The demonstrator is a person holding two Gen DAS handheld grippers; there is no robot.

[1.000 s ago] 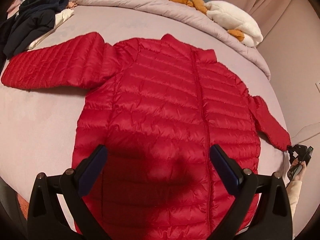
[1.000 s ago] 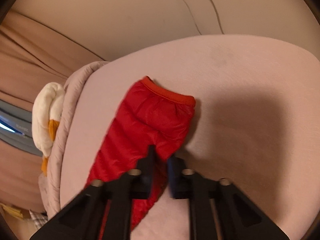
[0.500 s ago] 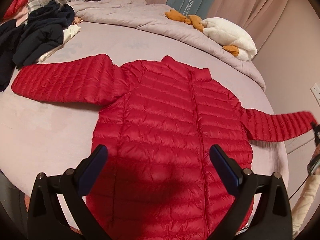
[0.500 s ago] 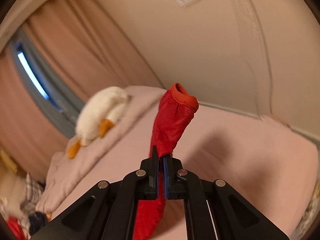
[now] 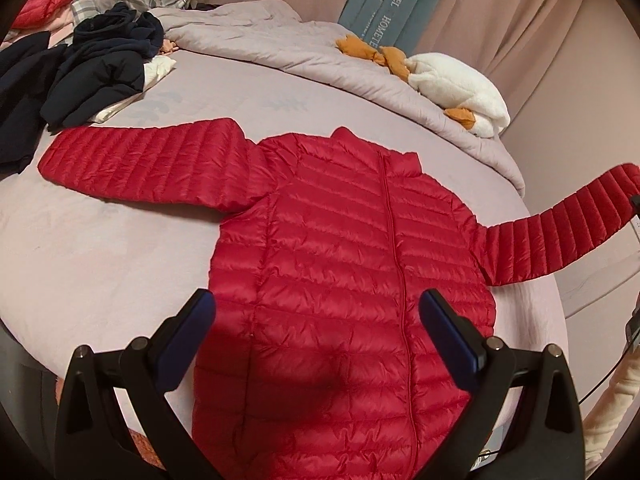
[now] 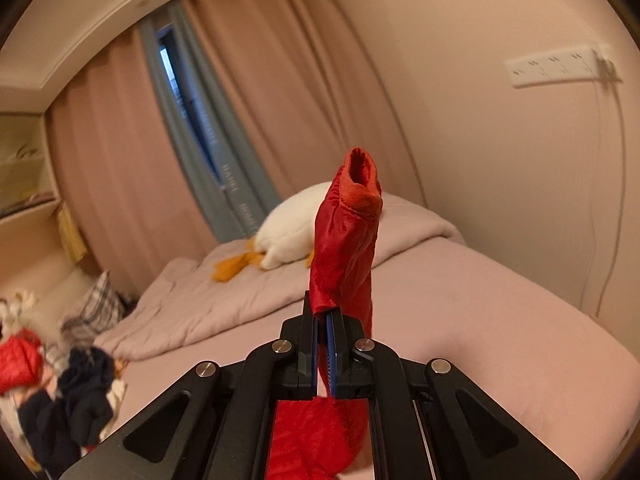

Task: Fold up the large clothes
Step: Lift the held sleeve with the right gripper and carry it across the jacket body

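Note:
A red quilted puffer jacket (image 5: 340,248) lies front up on the bed, zipped. One sleeve lies flat to the left (image 5: 140,160). The other sleeve (image 5: 560,228) is lifted off the bed to the right. My left gripper (image 5: 316,320) is open and empty, hovering above the jacket's lower half. My right gripper (image 6: 324,320) is shut on that lifted sleeve near its cuff (image 6: 352,232), which stands up beyond the jaws.
A pile of dark clothes (image 5: 88,76) lies at the far left of the bed (image 5: 100,260). A rumpled grey duvet (image 5: 280,48) and a white plush duck (image 5: 456,88) lie at the back. A wall and curtains stand to the right.
My right gripper has lifted the right sleeve up and outward off the bed. The left gripper has pulled back a little, still open.

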